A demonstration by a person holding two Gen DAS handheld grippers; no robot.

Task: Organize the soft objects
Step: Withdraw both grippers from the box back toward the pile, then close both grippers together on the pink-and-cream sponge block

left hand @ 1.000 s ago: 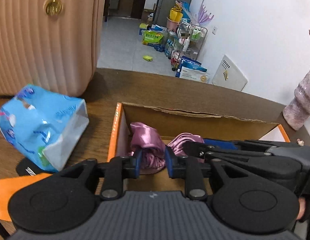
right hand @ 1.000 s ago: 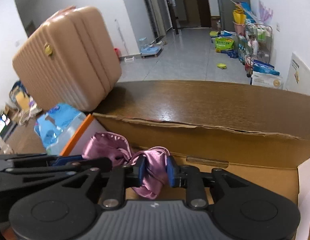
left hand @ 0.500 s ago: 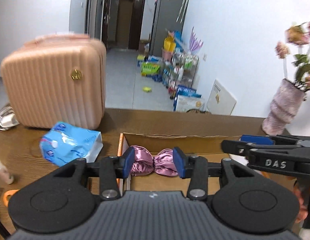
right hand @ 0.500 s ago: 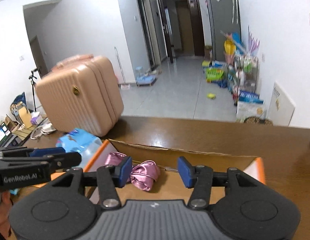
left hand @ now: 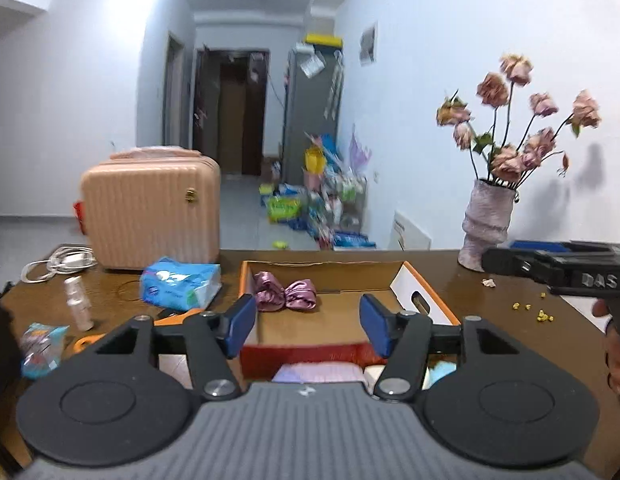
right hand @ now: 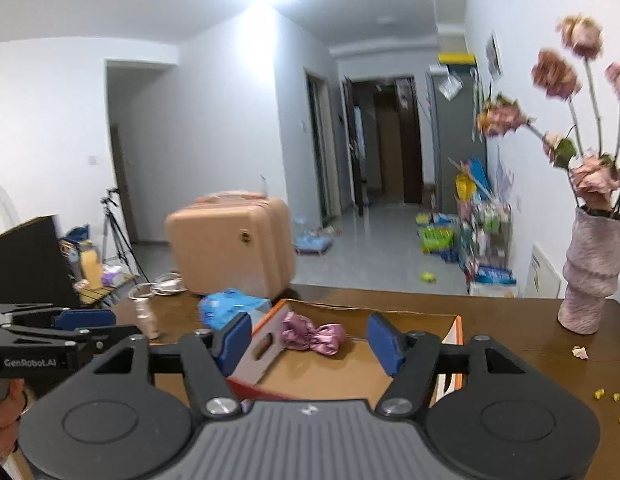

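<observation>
Satin cloth (left hand: 285, 297), pink and shiny and bunched like a bow, is lying inside the cardboard box (left hand: 426, 301) with orange edges, close to its far left corner, and nothing is touching it. The left gripper (left hand: 307, 323) is hanging above the near side of the box with its 2 blue pads spread wide and gripping nothing. The right gripper (right hand: 312, 338) is also hovering over the box with its jaws wide apart and empty; in its view the cloth (right hand: 313, 335) is showing between the 2 pads, further away. The box is standing on a brown wooden table (left hand: 510, 320). To the left of the box a blue tissue pack (left hand: 181, 282) is lying, and behind it a pink ribbed suitcase (left hand: 151, 210) is standing upright. At the far right of the table a pale vase (left hand: 486, 225) is holding dried pink flowers (left hand: 522, 128). Near the left edge a small clear bottle (left hand: 78, 302) is standing. Under the near wall of the box some soft pale things are showing, but I cannot tell what they are.
</observation>
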